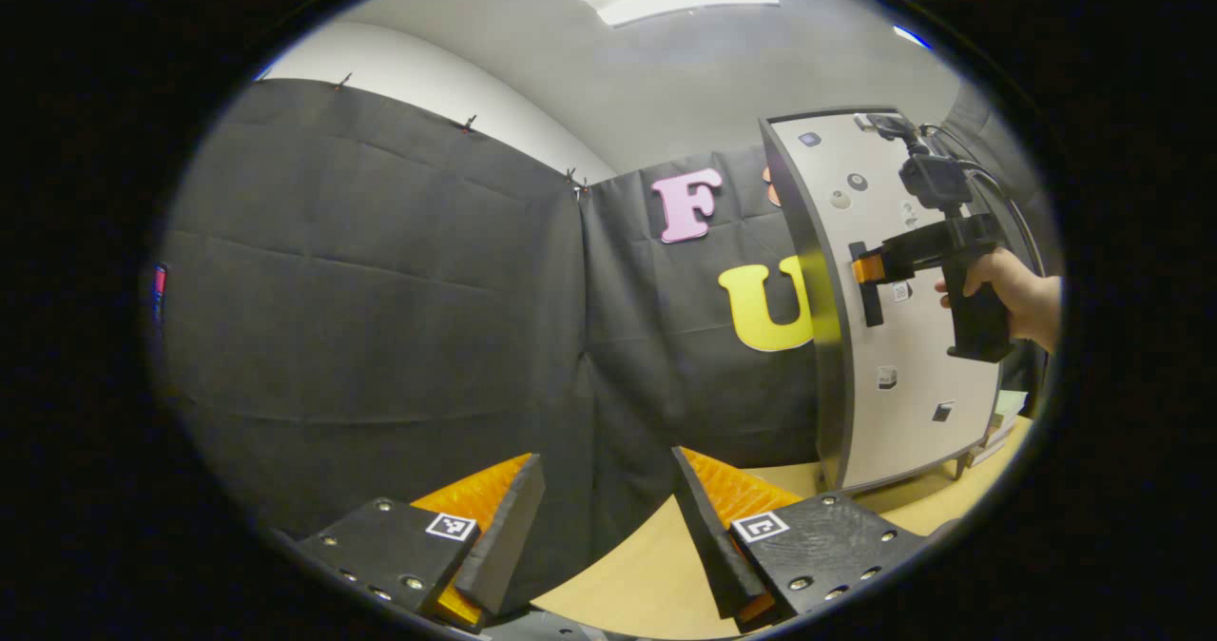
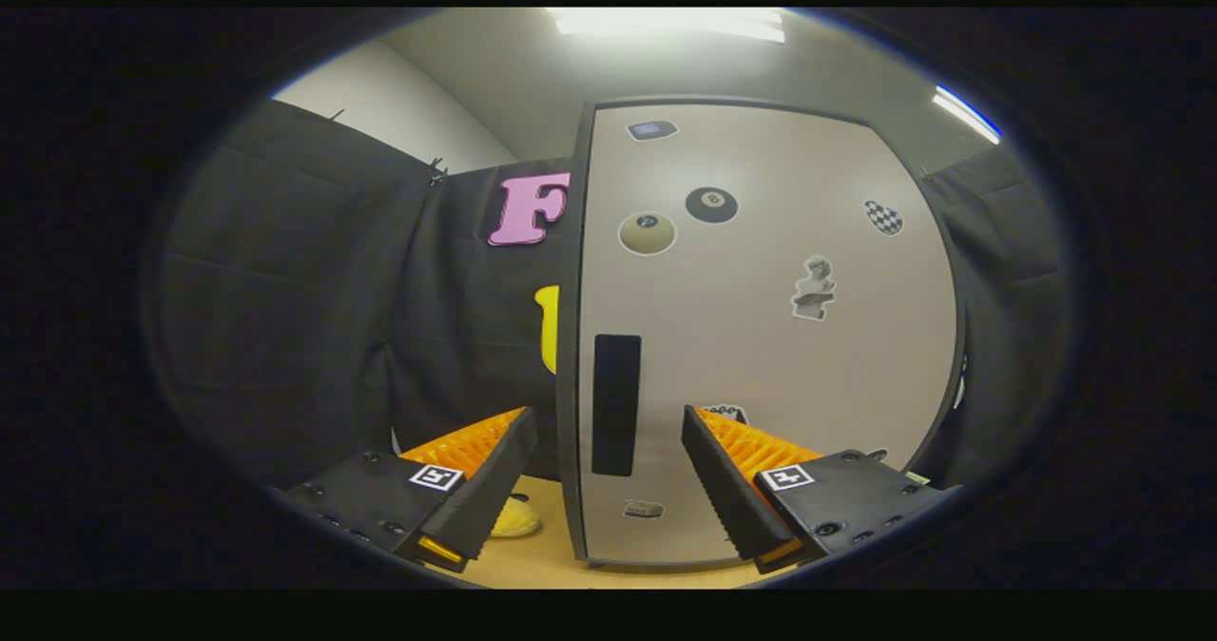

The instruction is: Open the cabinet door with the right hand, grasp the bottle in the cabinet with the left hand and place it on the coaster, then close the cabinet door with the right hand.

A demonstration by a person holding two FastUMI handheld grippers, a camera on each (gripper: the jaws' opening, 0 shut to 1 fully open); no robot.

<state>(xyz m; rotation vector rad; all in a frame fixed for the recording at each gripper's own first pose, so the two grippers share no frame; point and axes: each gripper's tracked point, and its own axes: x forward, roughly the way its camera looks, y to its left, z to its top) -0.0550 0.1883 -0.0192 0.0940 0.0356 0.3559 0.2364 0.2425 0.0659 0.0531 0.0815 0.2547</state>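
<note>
**Right gripper lined up on the cabinet handle, door shut**

Your right gripper point(image 2: 608, 475) is wide open, nothing between its fingers. In the right gripper view it faces the cabinet door point(image 2: 761, 337) square on. The dark vertical handle point(image 2: 616, 403) sits in the gap between the fingers, closer to the left finger than the right. Can't tell from that view whether either finger touches the handle.

From the left gripper view, your right hand point(image 1: 1003, 289) grips the tool by its pistol-style grip, held about level, wrist roughly straight, nose pointing at the door's handle edge. The right gripper's fingertips there are right at the handle point(image 1: 867, 284), touching or just short of it; too small to tell which.

The door looks closed, flush on the cabinet point(image 1: 827, 337). Stickers are scattered over its face. The bottle is hidden behind it, so its position inside can't be told. A yellow thing point(image 2: 518, 519) lies on the table point(image 2: 532, 555) just left of the cabinet base, partly behind your right gripper's left finger; can't tell whether it's the coaster.

Your left gripper point(image 1: 608, 527) is also wide open and empty. It hangs low over the table point(image 1: 647, 574), well left of the cabinet, aimed at the booth wall.
</note>
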